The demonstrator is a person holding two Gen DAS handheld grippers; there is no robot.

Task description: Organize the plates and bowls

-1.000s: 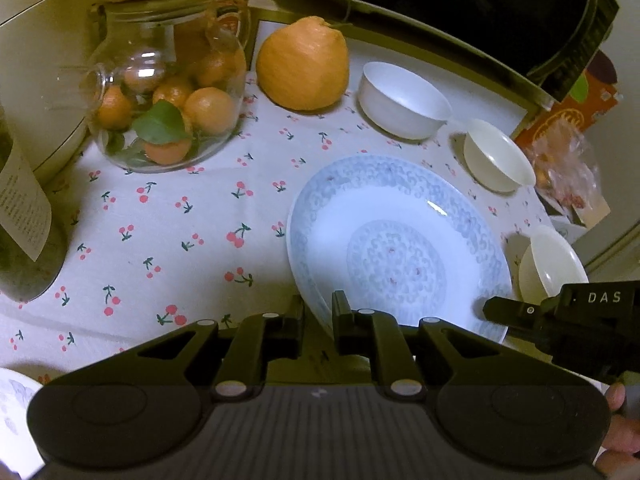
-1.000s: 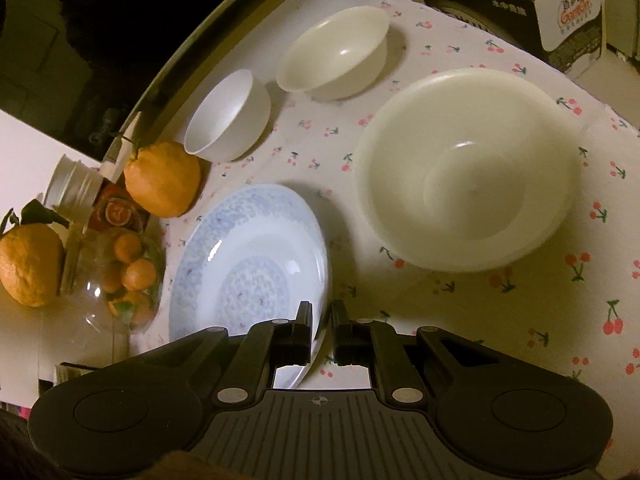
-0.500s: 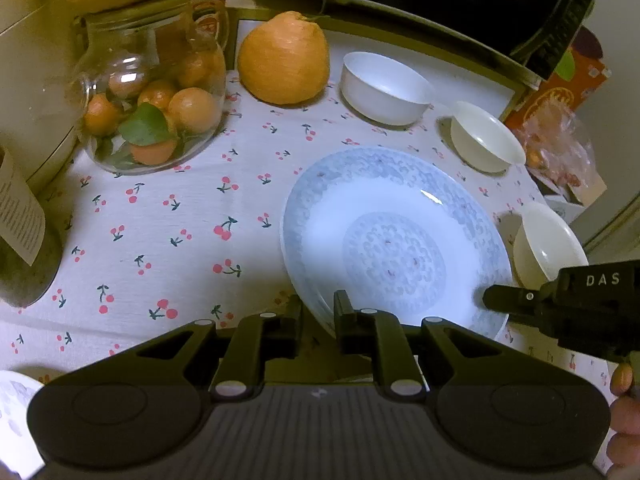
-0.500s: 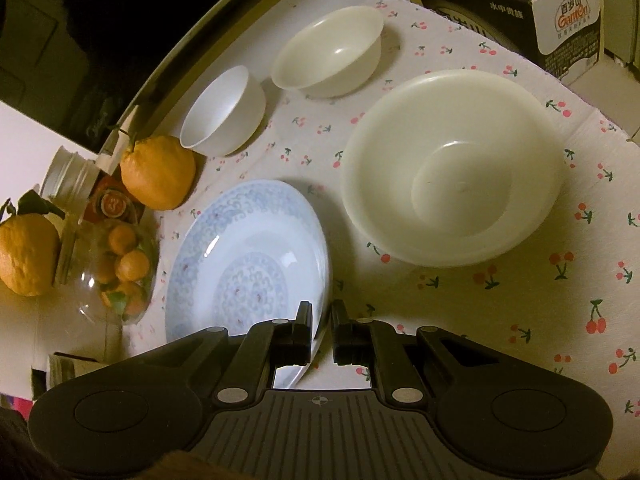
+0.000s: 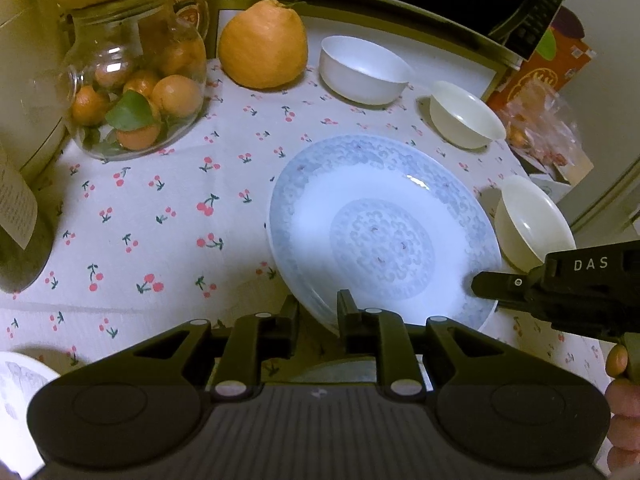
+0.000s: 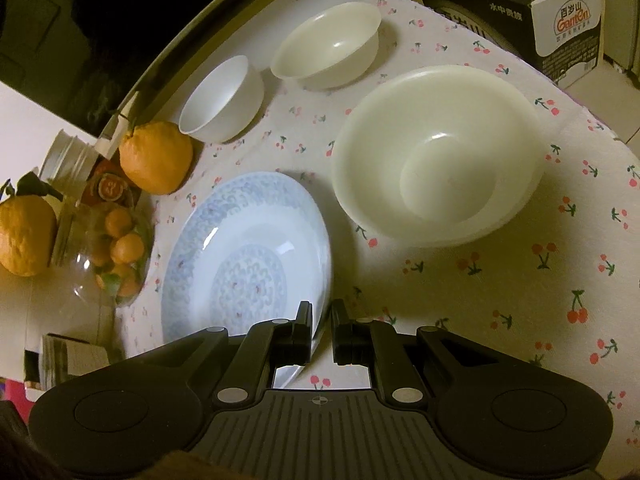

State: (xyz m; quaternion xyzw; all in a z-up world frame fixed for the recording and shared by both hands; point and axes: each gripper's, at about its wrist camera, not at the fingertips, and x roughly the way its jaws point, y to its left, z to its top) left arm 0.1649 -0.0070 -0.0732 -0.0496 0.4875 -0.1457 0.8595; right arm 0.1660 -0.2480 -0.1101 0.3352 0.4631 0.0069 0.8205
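A blue-patterned plate (image 5: 384, 232) (image 6: 244, 260) is held tilted above the cherry-print cloth (image 5: 160, 216). My left gripper (image 5: 318, 312) is shut on its near rim. My right gripper (image 6: 321, 320) is shut on its right rim and shows in the left wrist view (image 5: 496, 286). A large cream bowl (image 6: 436, 156) (image 5: 532, 224) sits right of the plate. A white bowl (image 5: 362, 70) (image 6: 222, 100) and a smaller cream bowl (image 5: 464, 114) (image 6: 326, 46) sit at the back.
A large orange (image 5: 264, 44) and a glass jar of small oranges (image 5: 132, 92) stand at the back left. A bottle (image 5: 20, 232) is at the left edge. Another plate's rim (image 5: 20, 380) shows at lower left. A carton (image 6: 568, 24) stands at the back right.
Both grippers have carried the plate slightly; the bowls and fruit have shifted a little in both views. The grips have not changed.
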